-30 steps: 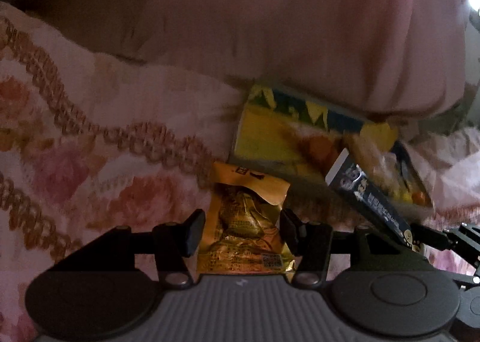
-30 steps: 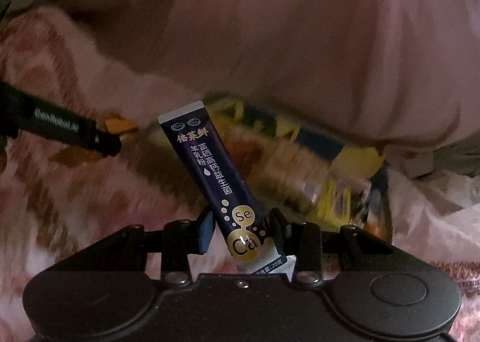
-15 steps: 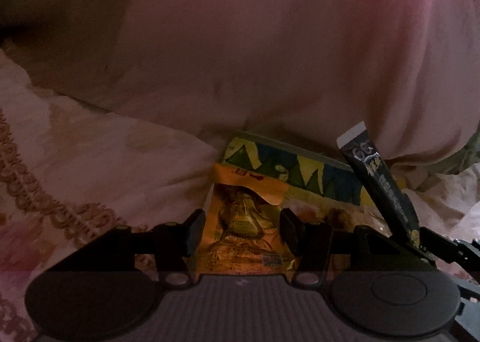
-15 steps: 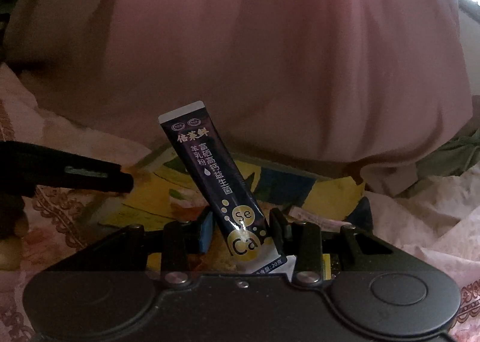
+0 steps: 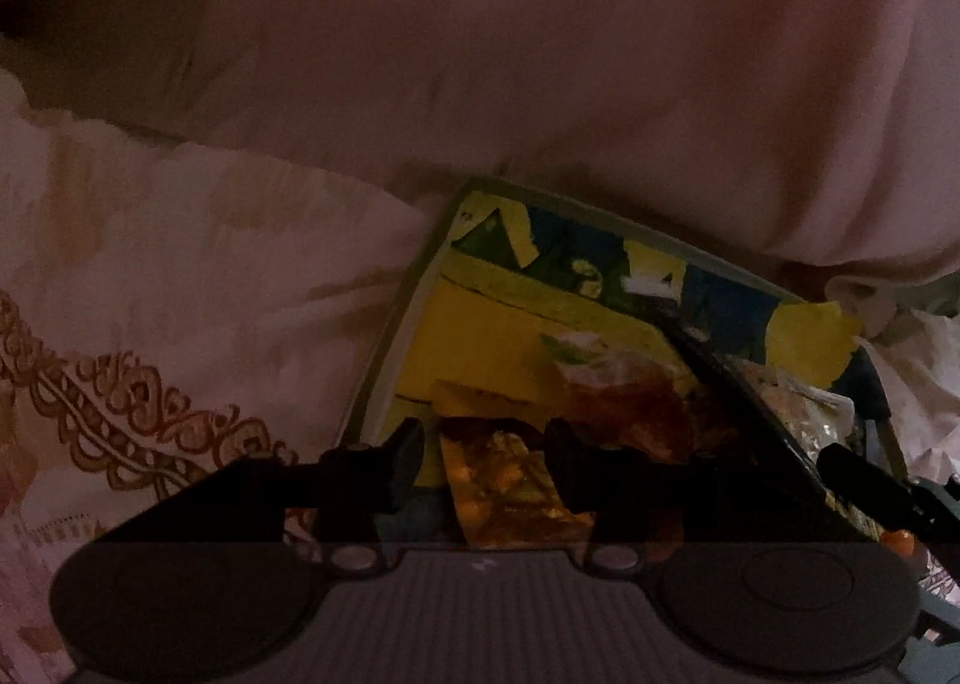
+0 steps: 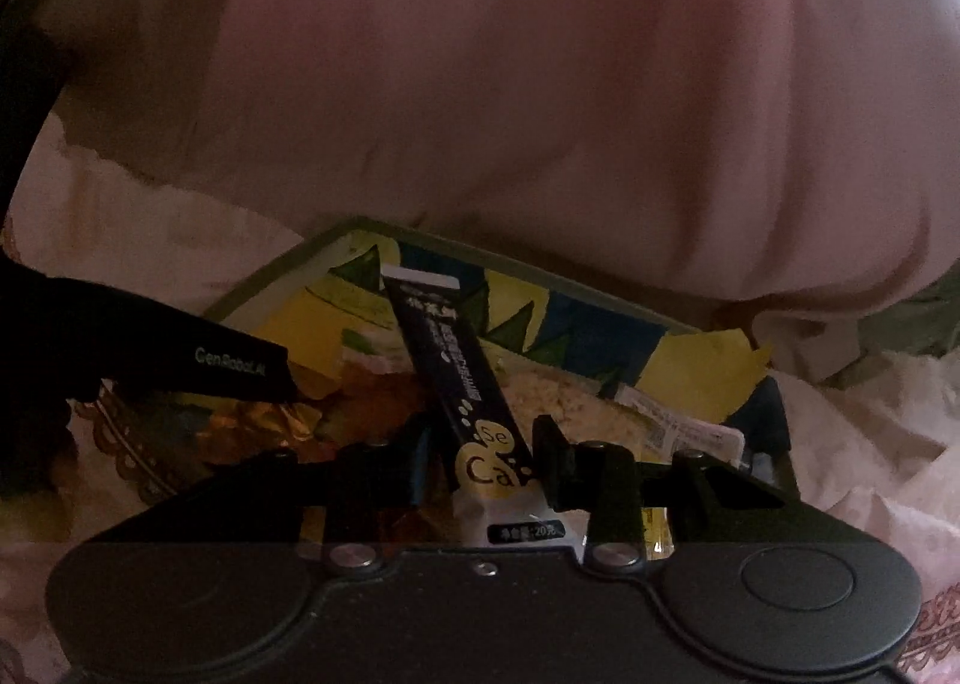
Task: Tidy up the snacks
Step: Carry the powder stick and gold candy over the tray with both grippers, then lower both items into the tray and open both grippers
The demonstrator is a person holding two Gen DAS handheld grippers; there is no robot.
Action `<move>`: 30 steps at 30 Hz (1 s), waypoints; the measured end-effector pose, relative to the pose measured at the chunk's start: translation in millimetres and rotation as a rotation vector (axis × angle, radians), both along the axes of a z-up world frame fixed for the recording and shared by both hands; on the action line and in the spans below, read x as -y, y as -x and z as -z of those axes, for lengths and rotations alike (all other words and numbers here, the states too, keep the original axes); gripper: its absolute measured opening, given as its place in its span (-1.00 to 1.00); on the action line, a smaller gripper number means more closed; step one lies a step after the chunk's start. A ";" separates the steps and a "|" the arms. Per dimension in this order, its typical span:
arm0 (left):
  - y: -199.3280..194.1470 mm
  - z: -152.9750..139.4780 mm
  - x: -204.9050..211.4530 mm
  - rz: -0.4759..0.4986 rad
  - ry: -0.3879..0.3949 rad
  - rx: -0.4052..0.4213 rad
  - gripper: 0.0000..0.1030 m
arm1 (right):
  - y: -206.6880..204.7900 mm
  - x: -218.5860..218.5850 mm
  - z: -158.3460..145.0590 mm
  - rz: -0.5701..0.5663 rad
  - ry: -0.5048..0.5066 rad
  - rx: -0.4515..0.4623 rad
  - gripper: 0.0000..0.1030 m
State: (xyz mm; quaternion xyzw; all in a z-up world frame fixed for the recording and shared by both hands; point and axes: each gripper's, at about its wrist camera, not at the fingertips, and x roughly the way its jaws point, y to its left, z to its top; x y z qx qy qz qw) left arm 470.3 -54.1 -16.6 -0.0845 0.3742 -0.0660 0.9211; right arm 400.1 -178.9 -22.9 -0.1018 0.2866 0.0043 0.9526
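left wrist view: the left gripper (image 5: 485, 459) has its jaws closing, with the orange-gold snack packet (image 5: 510, 483) between them, over the near edge of the yellow tray (image 5: 384, 360).

right wrist view: the right gripper (image 6: 480, 462) has its jaws closing on the dark sachet (image 6: 456, 378), which leans over the same tray's snacks.

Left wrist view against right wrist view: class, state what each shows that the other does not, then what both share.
Only the left wrist view shows the crinkled orange-gold foil snack packet between its own jaws, and the left gripper closing.

Only the right wrist view shows the "Se Ca" print on the long dark-blue stick sachet, the beige crumbly snack bag and the right gripper closing around that sachet.

Both show the foil packet, the sachet, the yellow-and-blue patterned snack box and the pink quilt.
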 end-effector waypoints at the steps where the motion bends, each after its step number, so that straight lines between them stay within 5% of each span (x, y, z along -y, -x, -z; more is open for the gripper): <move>1: 0.1 1.5 -1.1 -0.003 0.003 -0.005 -0.06 | -0.5 -1.0 0.3 -0.003 0.008 -0.002 -0.28; 19: 19.8 -18.5 -14.6 -0.031 0.017 0.024 0.38 | 14.2 -3.4 -1.2 -0.075 0.016 0.010 -0.16; 30: 29.5 -29.1 -6.8 -0.043 -0.025 0.041 0.60 | 18.9 9.0 -11.5 -0.055 -0.053 0.036 0.20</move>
